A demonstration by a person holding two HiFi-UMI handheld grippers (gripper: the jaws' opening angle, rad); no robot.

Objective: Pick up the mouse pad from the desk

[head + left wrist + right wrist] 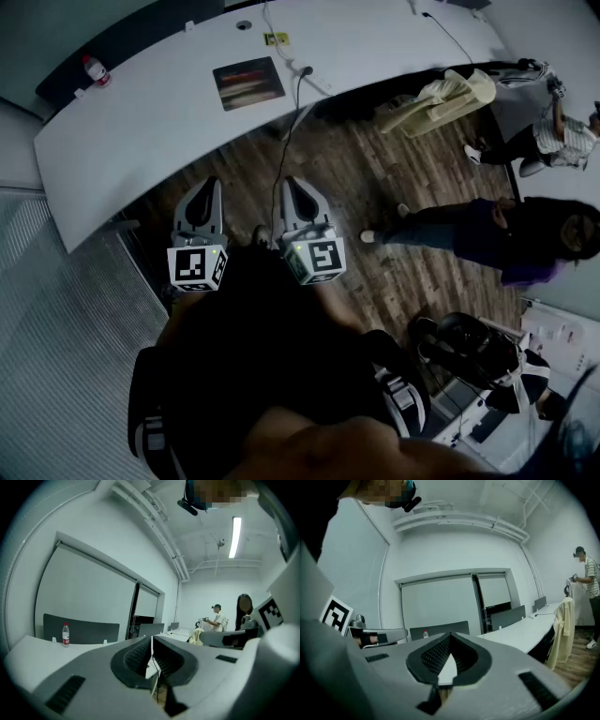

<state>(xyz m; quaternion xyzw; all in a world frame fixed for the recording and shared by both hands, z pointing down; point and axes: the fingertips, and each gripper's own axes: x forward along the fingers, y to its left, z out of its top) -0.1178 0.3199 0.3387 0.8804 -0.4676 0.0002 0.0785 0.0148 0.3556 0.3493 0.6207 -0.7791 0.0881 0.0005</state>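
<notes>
Both tongs are squeezed fully together with nothing between them. Left tongs (212, 183) and right tongs (292, 184) hang side by side over the wooden floor (375, 178), short of the white surface (141, 127). The mouse pad (248, 82) lies flat on that surface, well ahead of the tongs and roughly between their lines. A bottle (95, 69) stands farther off, beyond the left tongs' outer side.

Open desk (150, 112) around mouse pad (248, 82); cable (298, 94) just right, bottle (95, 70) well left.
</notes>
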